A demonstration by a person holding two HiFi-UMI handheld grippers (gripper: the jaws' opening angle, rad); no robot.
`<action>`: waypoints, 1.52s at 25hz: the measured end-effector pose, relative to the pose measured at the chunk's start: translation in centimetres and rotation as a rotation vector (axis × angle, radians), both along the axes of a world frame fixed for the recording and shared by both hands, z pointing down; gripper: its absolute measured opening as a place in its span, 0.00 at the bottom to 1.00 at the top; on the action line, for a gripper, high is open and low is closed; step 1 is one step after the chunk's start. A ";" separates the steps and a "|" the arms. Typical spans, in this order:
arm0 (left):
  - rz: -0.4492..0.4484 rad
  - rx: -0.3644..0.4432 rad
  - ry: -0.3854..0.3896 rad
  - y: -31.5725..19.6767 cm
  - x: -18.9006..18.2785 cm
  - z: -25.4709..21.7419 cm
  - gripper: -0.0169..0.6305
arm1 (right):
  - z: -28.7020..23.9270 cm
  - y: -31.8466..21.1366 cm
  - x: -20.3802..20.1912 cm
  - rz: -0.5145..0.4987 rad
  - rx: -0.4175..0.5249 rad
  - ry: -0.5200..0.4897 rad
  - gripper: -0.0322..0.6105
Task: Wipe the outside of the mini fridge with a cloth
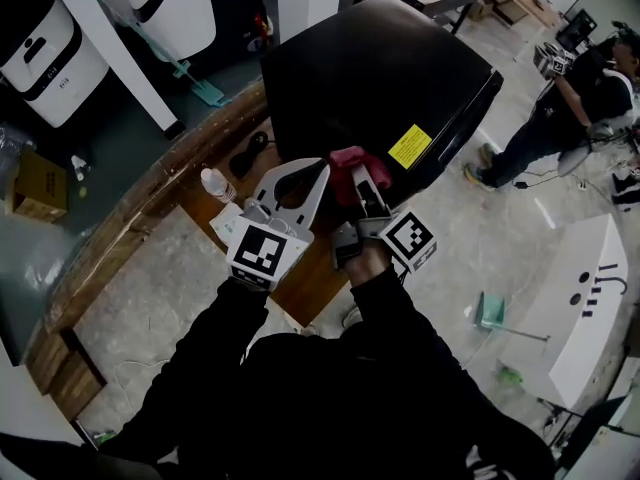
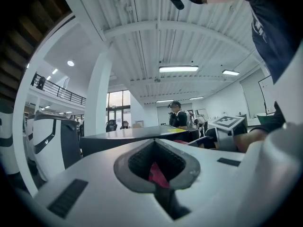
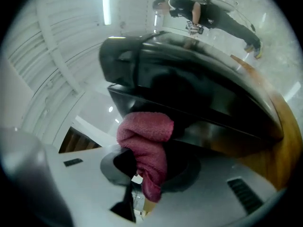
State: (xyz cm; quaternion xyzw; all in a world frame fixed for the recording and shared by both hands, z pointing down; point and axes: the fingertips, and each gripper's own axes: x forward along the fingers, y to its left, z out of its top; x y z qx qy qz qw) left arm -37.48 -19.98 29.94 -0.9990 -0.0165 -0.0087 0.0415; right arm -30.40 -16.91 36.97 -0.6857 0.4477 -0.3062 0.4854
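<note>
The black mini fridge (image 1: 380,68) stands on a wooden table (image 1: 150,208), with a yellow label (image 1: 409,146) on its near side. My right gripper (image 1: 362,183) is shut on a red cloth (image 1: 347,168), which is bunched against the fridge's near lower edge. In the right gripper view the cloth (image 3: 147,141) hangs over the jaws in front of the dark fridge body (image 3: 189,79). My left gripper (image 1: 318,168) is just left of the cloth, shut with nothing held. In the left gripper view a bit of the cloth (image 2: 156,174) shows through the jaws' gap, below the fridge top (image 2: 142,134).
A small white bottle (image 1: 215,183) and a black cable (image 1: 250,153) lie on the table left of the fridge. A person (image 1: 570,98) stands at the far right. A green dustpan (image 1: 490,313) lies on the floor. White machines (image 1: 45,58) stand at the back left.
</note>
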 end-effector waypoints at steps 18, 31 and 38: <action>-0.042 -0.116 -0.288 -0.5 4.3 20.4 0.04 | 22.1 0.5 1.1 -0.010 -0.126 -0.318 0.23; -0.075 -0.202 -0.541 -1.1 4.3 34.9 0.04 | 36.3 -0.3 1.4 0.022 -0.270 -0.468 0.22; -0.106 -0.204 -0.543 -1.7 3.0 35.8 0.04 | 41.2 0.6 1.7 0.048 -0.364 -0.494 0.22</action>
